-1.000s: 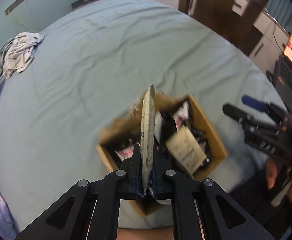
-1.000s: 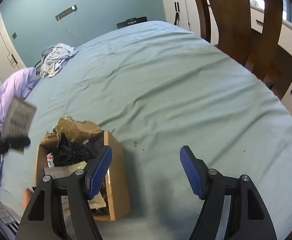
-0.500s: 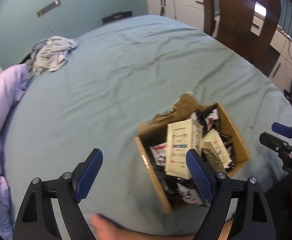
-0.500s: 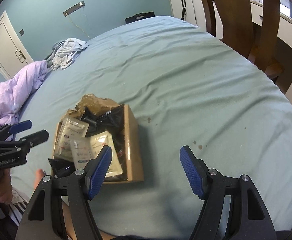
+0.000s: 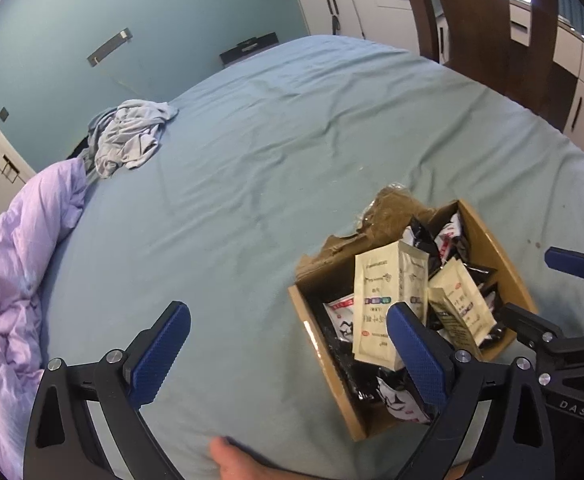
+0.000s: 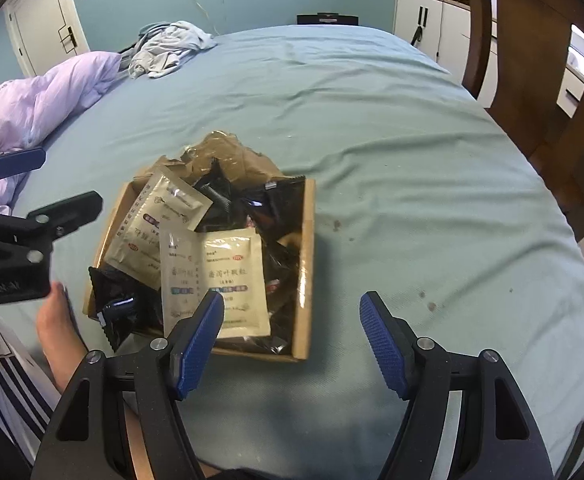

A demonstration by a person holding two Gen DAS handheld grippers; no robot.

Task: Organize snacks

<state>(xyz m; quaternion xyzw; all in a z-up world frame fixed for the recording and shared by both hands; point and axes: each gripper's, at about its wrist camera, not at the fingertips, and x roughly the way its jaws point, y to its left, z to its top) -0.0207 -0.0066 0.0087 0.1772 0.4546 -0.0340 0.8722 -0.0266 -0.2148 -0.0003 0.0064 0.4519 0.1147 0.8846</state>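
A cardboard box [image 6: 306,264] of snack packets sits on the bed [image 6: 372,120], its long axis running away from the person, cream packets [image 6: 216,280] lying lengthwise inside, as the left gripper [image 5: 288,356], jaws just opened and empty, and right gripper [image 6: 292,340], jaws apart, hover beside it.

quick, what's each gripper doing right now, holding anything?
Left gripper: open, jaws have just been opening, nothing between them.
Right gripper: open, holding nothing, above the near edge of the cardboard box.
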